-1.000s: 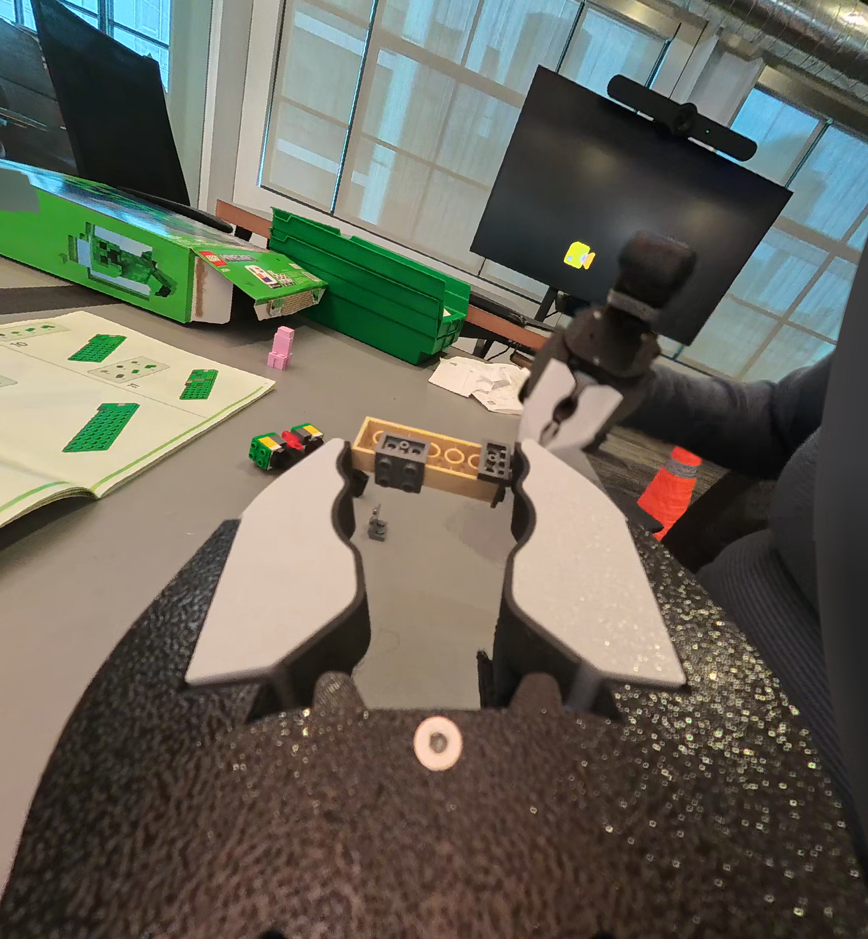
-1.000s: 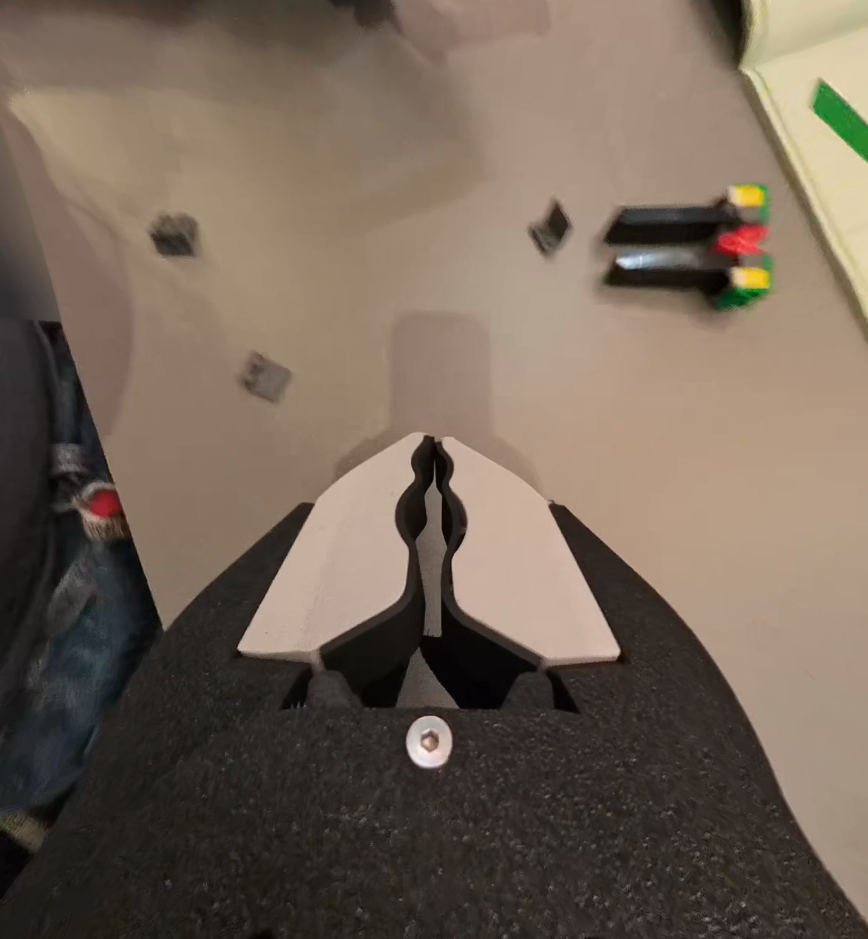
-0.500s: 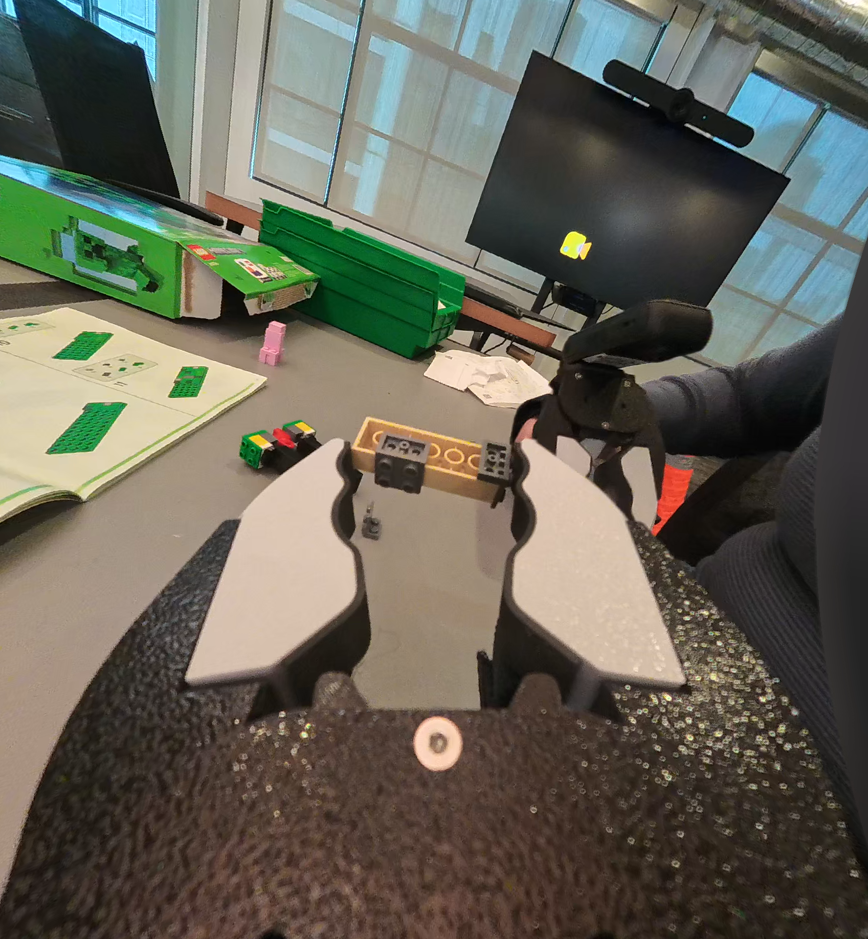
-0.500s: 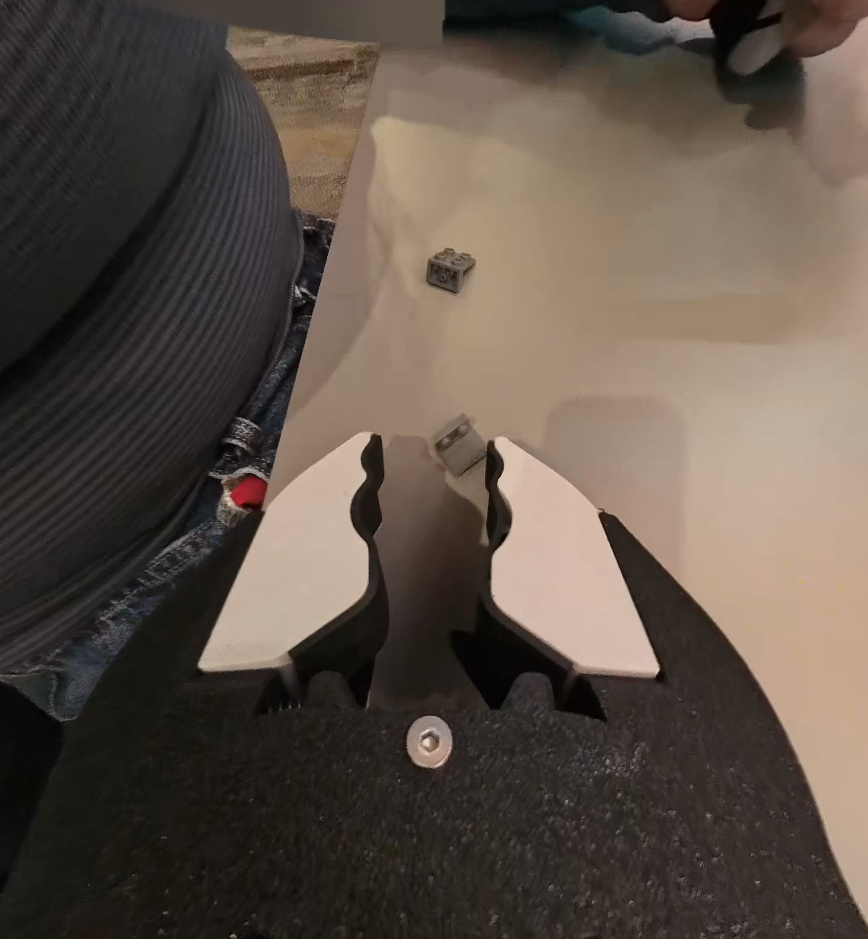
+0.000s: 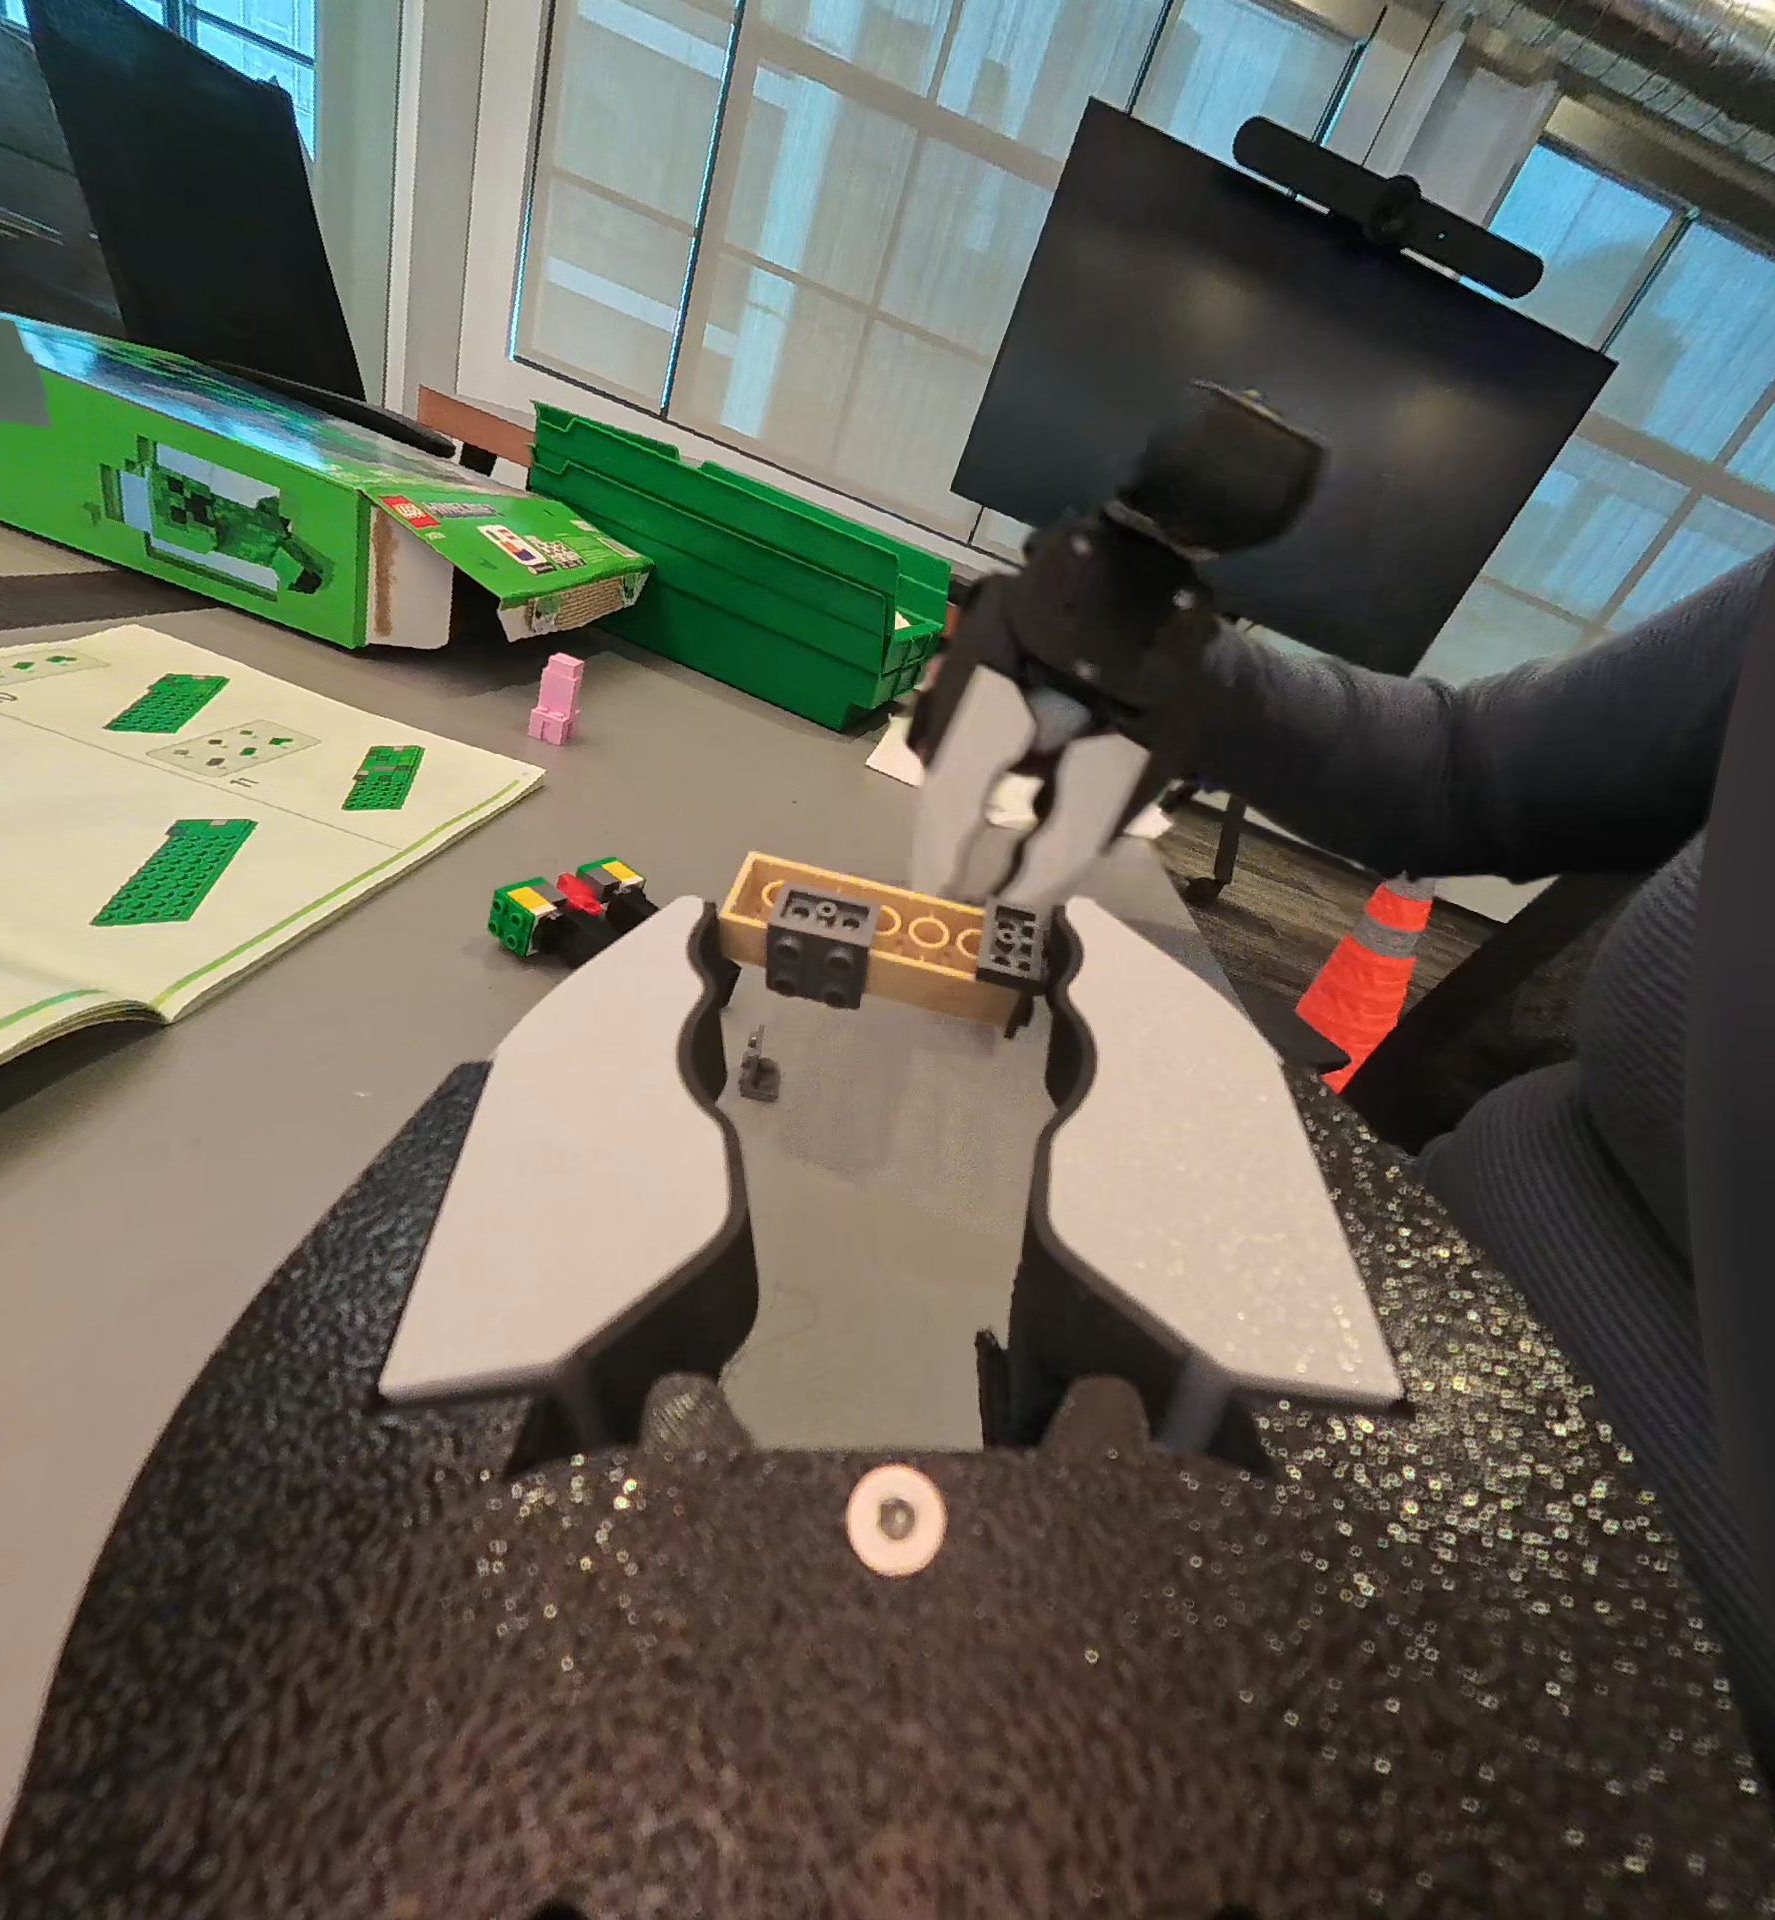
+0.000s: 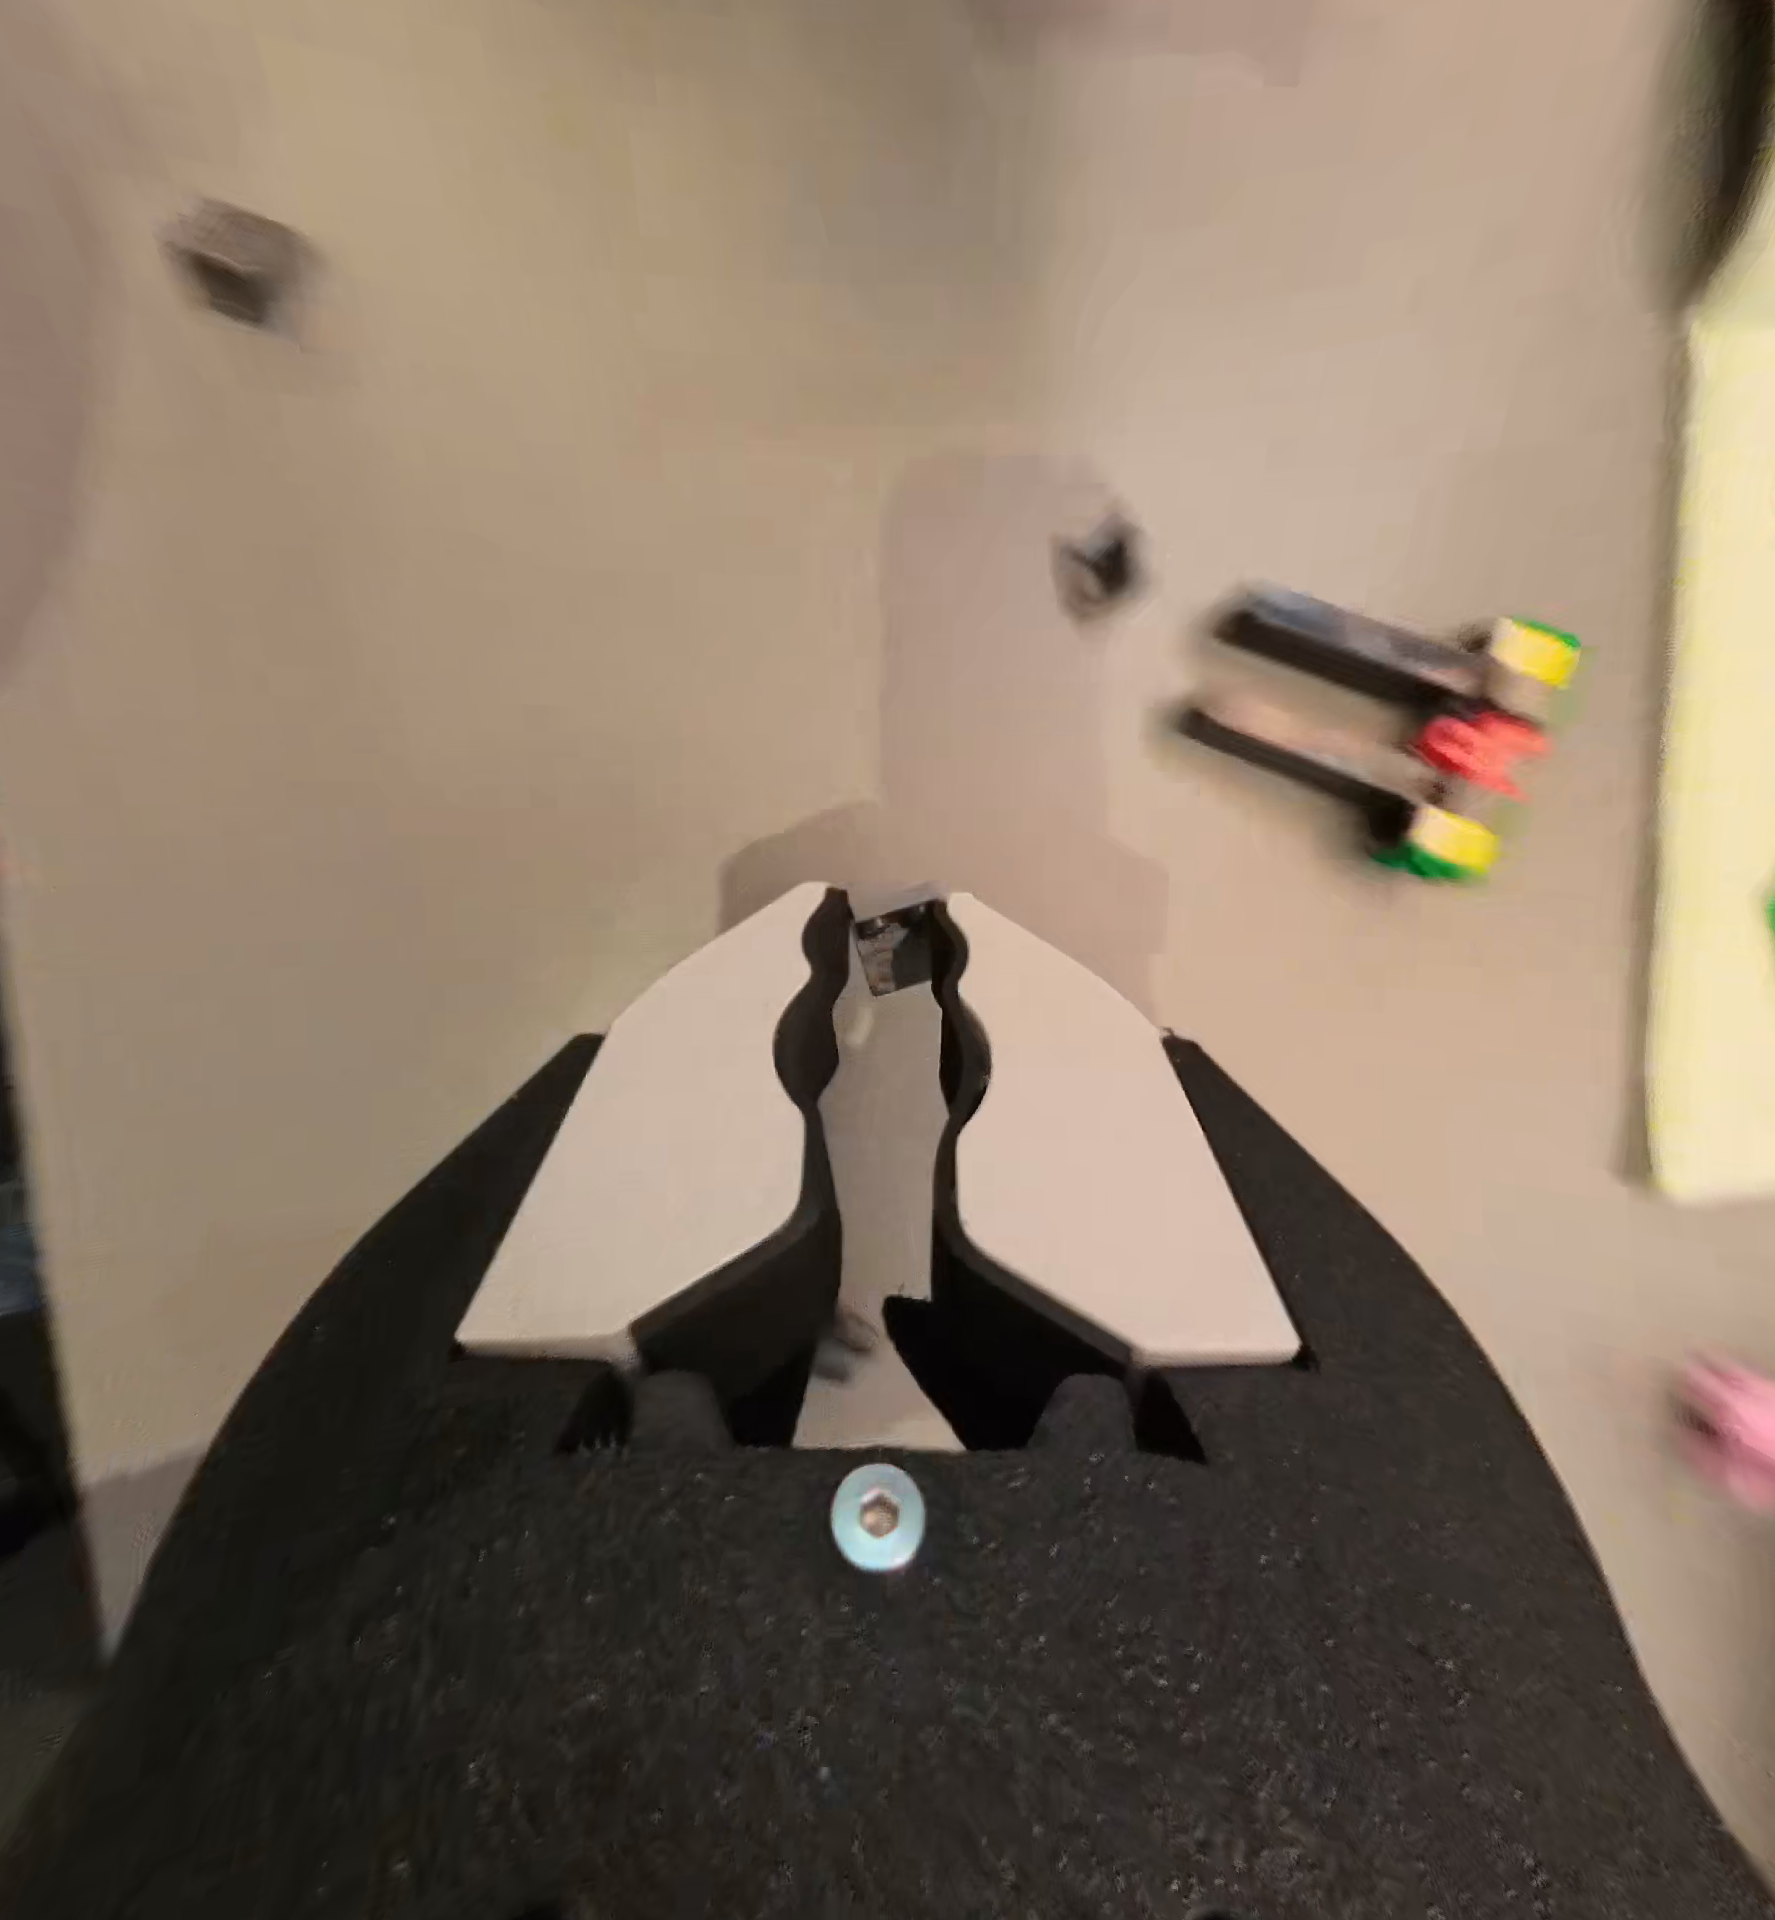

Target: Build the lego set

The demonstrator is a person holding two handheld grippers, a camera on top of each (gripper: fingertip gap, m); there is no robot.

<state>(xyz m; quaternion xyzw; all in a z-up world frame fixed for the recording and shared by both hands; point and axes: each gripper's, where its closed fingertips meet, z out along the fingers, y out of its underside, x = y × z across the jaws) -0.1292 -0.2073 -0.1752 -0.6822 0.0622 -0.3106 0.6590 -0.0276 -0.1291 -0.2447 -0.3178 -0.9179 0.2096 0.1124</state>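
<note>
**Left gripper grips tan brick, right gripper pinches small grey piece**

Writing: green set box (image 5: 197, 509) at the table's far left has printed logos and artwork on side and open end flap; text not transcribed. Open instruction booklet (image 5: 187, 821) lies left, pages showing green plate diagrams and small step numbers. Dark wall screen (image 5: 1267, 416) behind, camera bar on top.

Left gripper (image 5: 883, 935): fingers spread wide and clamped on the ends of a long tan brick (image 5: 914, 940), held above the grey table (image 5: 239, 1195) with its hollow underside up. Two dark grey bricks are stuck on it, one near the left end (image 5: 821, 945), one at the right end (image 5: 1013, 940) against the right finger.

Right gripper (image 6: 888, 925): narrowed onto a small grey piece (image 6: 893, 940) at its tips. In the left wrist view it hangs tips-down just above the tan brick's far edge, sleeve behind it. Right wrist view is motion-blurred.

Around: green-yellow-red-black sub-assembly (image 5: 566, 914) on the table just left of the left finger; a tiny dark grey part (image 5: 758, 1070) on the table under the tan brick; pink figure (image 5: 556, 696) near the box flap; stacked green bins (image 5: 748, 582) behind; orange cone (image 5: 1366, 977) on the floor at right. One more loose grey brick (image 6: 234, 265) is seen blurred in the right wrist view.
</note>
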